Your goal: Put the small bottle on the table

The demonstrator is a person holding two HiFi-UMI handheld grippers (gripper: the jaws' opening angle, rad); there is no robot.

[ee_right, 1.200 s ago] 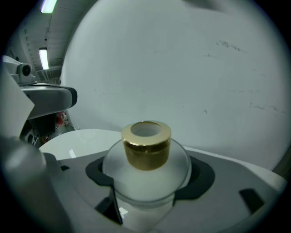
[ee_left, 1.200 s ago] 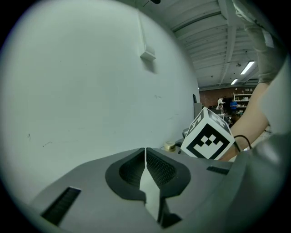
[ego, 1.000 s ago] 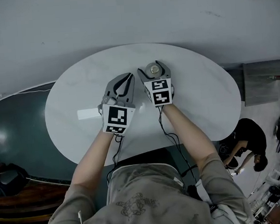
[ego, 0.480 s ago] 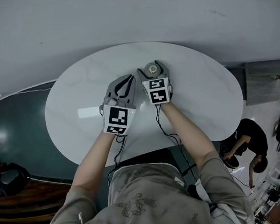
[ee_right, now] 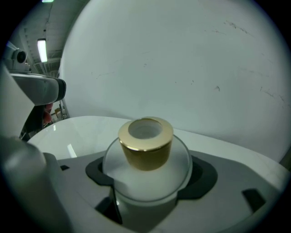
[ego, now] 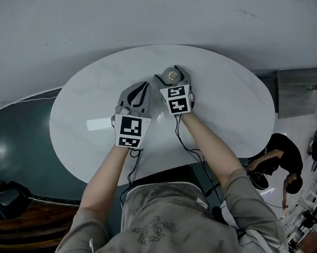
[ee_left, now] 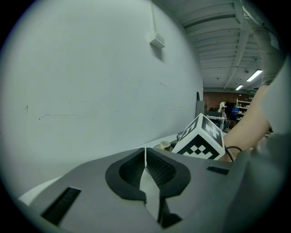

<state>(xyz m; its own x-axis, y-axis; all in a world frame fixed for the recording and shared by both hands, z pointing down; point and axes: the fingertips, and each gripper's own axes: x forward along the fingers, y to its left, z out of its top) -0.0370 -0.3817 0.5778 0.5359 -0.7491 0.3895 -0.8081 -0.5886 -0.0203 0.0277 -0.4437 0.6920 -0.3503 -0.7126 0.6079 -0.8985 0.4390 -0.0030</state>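
Observation:
A small frosted white bottle (ee_right: 145, 170) with a gold cap (ee_right: 145, 143) sits upright between the jaws of my right gripper (ee_right: 146, 182), which is shut on its round body. In the head view, that right gripper (ego: 172, 74) holds the bottle (ego: 172, 77) over the far middle of the white oval table (ego: 228, 107). I cannot tell whether the bottle's base touches the tabletop. My left gripper (ego: 140, 92) hovers just left of it, jaws shut with nothing between them. In the left gripper view its closed fingers (ee_left: 157, 166) point at the wall, and the bottle's cap (ee_left: 164, 145) shows beyond them.
A pale grey wall runs close behind the table's far edge. A bright white streak (ego: 98, 124) lies on the tabletop to the left. Dark floor lies to the left, with wooden furniture (ego: 20, 238) at the lower left. A person (ego: 281, 160) bends down at the right.
Both grippers have edged slightly farther from the person. The right one still grips the bottle and the left one stays shut.

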